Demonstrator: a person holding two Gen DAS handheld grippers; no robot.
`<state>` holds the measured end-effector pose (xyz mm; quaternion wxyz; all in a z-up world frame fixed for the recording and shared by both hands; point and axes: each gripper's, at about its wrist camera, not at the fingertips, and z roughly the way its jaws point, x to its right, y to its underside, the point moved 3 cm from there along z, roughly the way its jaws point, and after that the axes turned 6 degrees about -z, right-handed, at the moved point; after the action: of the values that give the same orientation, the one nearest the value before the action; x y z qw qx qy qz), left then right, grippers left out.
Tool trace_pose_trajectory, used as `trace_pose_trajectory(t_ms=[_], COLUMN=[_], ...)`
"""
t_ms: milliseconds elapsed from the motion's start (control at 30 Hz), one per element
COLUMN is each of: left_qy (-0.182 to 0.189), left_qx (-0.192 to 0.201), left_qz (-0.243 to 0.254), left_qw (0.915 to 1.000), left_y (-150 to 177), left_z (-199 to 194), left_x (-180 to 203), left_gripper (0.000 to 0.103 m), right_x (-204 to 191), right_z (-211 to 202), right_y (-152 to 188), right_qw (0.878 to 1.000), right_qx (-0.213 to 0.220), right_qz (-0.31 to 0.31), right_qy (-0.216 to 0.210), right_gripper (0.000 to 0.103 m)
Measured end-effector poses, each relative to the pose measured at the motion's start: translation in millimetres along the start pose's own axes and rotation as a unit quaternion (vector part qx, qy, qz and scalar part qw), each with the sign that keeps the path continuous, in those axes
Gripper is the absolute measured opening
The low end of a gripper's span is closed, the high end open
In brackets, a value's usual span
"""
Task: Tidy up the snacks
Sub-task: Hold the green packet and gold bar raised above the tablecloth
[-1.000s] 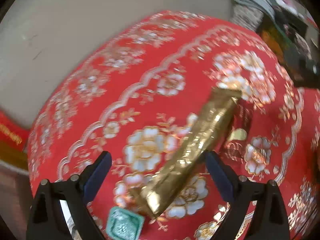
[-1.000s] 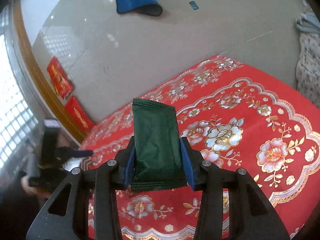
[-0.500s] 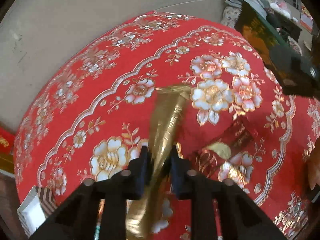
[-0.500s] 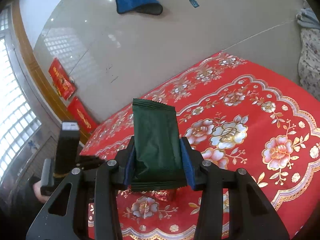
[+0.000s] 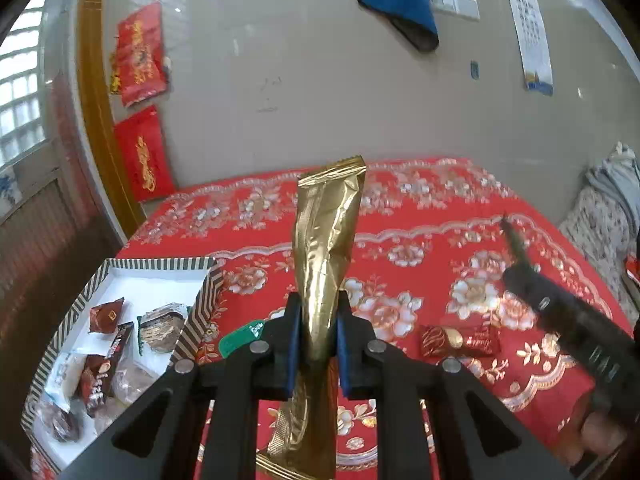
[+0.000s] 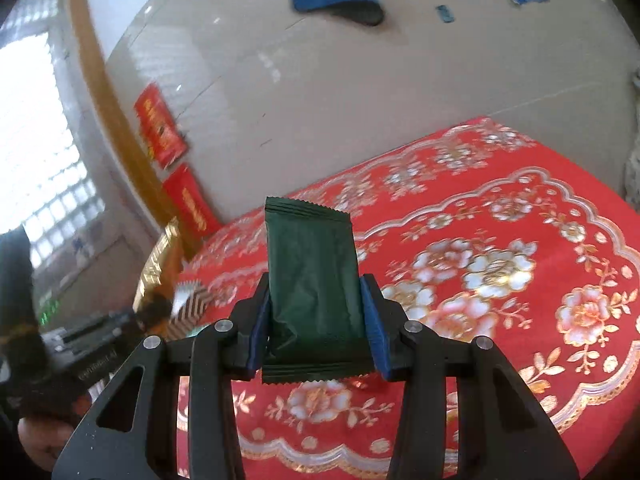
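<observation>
Left gripper (image 5: pixel 316 334) pinches the gold pack (image 5: pixel 326 248), raised above the cloth (image 5: pixel 440 216), box (image 5: pixel 200 300) at left. Right gripper (image 6: pixel 316 320) pinches the green pack (image 6: pixel 312 280), also raised.

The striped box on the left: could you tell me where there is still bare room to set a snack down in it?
The striped box is bare along its far white floor, beyond the brown packet. Its near half is crowded with wrappers.
</observation>
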<state>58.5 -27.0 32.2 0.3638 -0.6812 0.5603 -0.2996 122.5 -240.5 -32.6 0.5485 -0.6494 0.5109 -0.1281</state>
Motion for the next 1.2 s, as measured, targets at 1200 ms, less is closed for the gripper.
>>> trace_pose_trajectory(t_ms=[1200], left_qy=[0.058], left_qx=[-0.030], left_qz=[-0.036], left_qw=[0.9972], left_y=[17], left_z=[25], left_x=[-16], left_gripper=[0.017], right_x=[-22], right_z=[-3], right_y=[0], right_qw=[0.998], right_qx=[0.005], right_qz=[-0.060], right_qy=[-0.002], right_gripper=[0.041])
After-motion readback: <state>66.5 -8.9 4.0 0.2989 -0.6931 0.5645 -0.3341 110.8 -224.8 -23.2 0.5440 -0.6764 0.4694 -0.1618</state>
